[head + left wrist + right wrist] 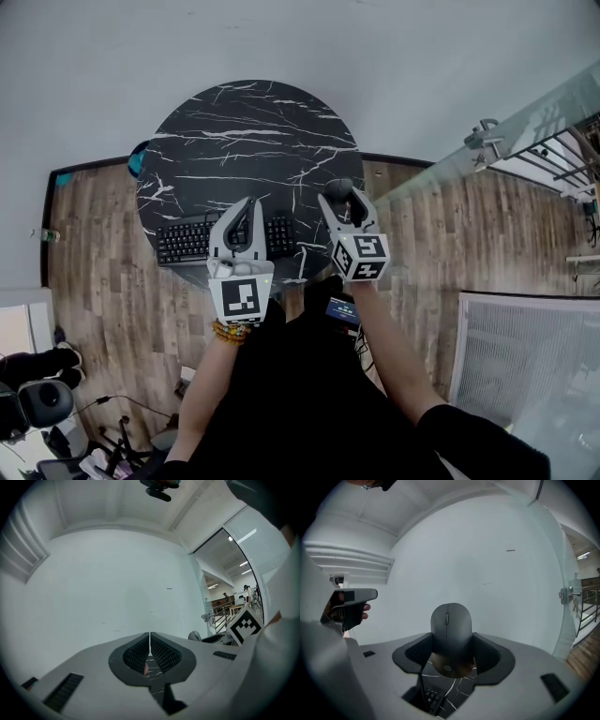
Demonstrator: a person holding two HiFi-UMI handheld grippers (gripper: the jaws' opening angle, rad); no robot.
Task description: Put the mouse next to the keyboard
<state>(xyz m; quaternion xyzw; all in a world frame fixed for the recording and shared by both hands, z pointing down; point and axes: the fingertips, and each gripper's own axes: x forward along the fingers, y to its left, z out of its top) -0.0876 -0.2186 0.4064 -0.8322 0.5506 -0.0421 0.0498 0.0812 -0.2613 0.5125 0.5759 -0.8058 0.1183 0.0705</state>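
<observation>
The left claw (247, 202) and right claw (343, 195) are pale grey shells with dark ribbed pads (136, 654), each topped by a cube (241, 298) of black-and-white square markers. The person wears black clothes (281, 403), one long black sleeve (487, 441) and a yellow-orange bead bracelet (230, 331).

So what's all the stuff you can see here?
Table: one, round, black with white veins, middle of the room.
Keyboard: one, black, on the table's near edge.
Mouse: one, dark grey, held up above the table.
Floor: brown wood planks, all around the table.
Glass panel: one, clear, at the right.
Bracelet: one, orange beads, on the left wrist.
Left claw: grey, shut, empty, over the table's near edge.
Right claw: grey, shut on the mouse.
</observation>
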